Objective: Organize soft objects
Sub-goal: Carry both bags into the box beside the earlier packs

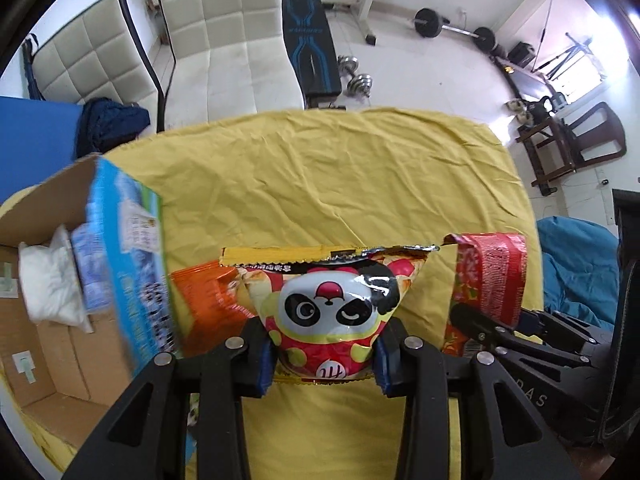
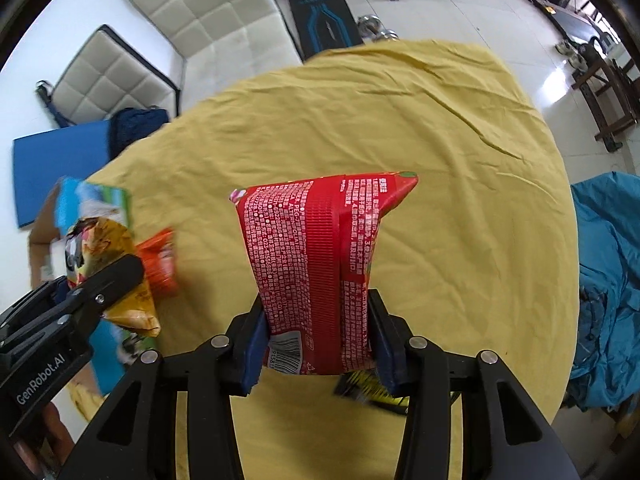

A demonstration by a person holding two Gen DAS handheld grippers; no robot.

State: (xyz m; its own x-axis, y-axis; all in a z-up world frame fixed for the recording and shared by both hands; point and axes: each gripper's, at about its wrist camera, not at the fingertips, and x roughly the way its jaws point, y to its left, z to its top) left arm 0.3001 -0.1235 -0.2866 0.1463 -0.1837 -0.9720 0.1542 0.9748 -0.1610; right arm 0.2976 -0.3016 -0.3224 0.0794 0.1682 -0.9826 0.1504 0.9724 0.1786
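Observation:
My left gripper (image 1: 324, 356) is shut on a yellow-and-red snack bag with a panda face (image 1: 332, 300) and holds it above the yellow tablecloth (image 1: 320, 180). My right gripper (image 2: 318, 344) is shut on a red snack bag (image 2: 320, 256) with white print, held upright over the cloth. The red bag also shows in the left wrist view (image 1: 488, 280), with the right gripper (image 1: 504, 332) below it. The left gripper (image 2: 92, 292) and panda bag (image 2: 104, 264) show at the left of the right wrist view. An orange snack bag (image 1: 208, 300) lies on the cloth by an open cardboard box (image 1: 52, 320).
The box holds a white soft pack (image 1: 52, 284) and has a blue printed flap (image 1: 128, 248). A dark striped item (image 2: 372, 392) lies under my right gripper. White padded chairs (image 1: 224, 40), gym weights (image 1: 356, 76) and a blue cover (image 2: 608, 280) surround the table.

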